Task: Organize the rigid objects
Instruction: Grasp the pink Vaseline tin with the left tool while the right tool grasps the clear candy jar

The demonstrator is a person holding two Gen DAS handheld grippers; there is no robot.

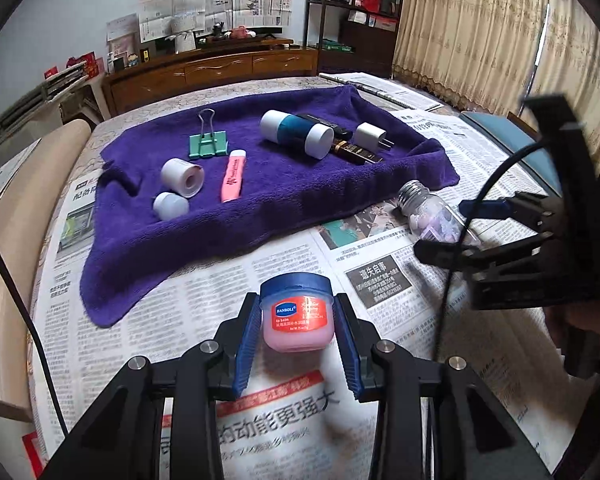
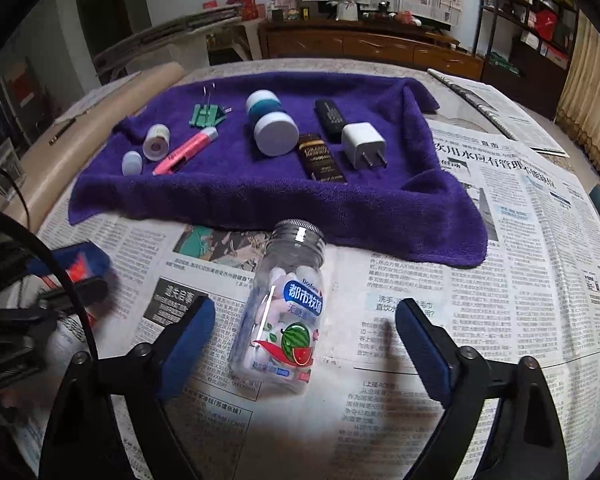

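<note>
Holding the lip balm jar [image 1: 297, 312] clamped in our left gripper [image 1: 298, 340], we are straddling the candy bottle [image 2: 283, 308] with our right gripper [image 2: 305, 344], unclenched; next we are closing, then carrying both ahead to the purple towel [image 2: 260, 196].

My left wrist camera looks steeply down along its jaws from close above the newspaper-covered tabletop [image 1: 204, 312], facing the far wall. My right wrist camera sits just to its right, equally near and tilted, facing the same way. Both share the purple towel [image 1: 228, 216] [image 2: 260, 196] lying across the middle, and each catches the other gripper at its edge.
</note>
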